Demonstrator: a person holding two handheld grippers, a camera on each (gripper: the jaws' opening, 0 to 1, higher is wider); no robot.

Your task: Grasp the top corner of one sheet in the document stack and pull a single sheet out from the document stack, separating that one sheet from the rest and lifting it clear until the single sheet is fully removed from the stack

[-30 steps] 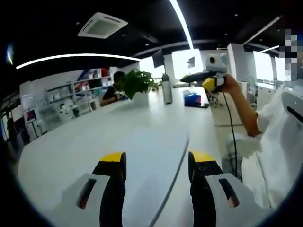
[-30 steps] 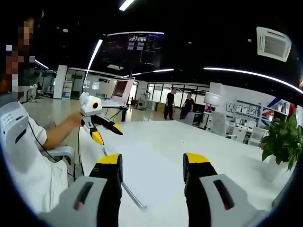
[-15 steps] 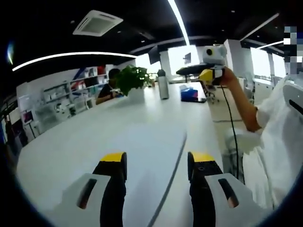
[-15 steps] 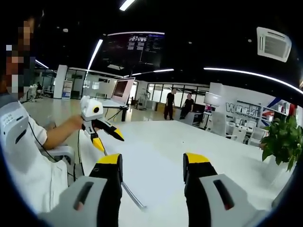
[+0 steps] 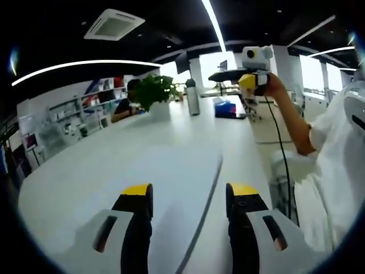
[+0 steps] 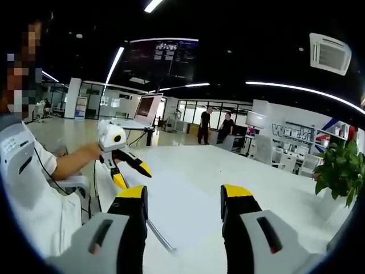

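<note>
**Both claws up over a white counter, paper still lying flat**

Office space with a dark ceiling, long strip lights and a big white counter [image 5: 85, 171] running off into the distance. On the near end of it, in the left gripper view, lies a pale sheet or stack of sheets [image 5: 182, 171] flat on the counter; I can't tell how many sheets are in it. Its right edge curves down between the two yellow-tipped jaws.

Left claw [image 5: 188, 197] has its jaws spread wide apart with nothing between them, hovering above the paper. Right claw [image 6: 183, 197] is the same deal, jaws apart and empty, pointed down the counter. You can also see each claw from the other camera, held up in the air in the person's hands.

Further back: a potted plant [image 5: 153, 91], a tall grey bottle [image 5: 192, 98] and a blue box [image 5: 225, 107] sitting on the counter, plus someone seated behind the plant. Right gripper view has two people [image 6: 215, 127] standing well off by the glass walls.
</note>
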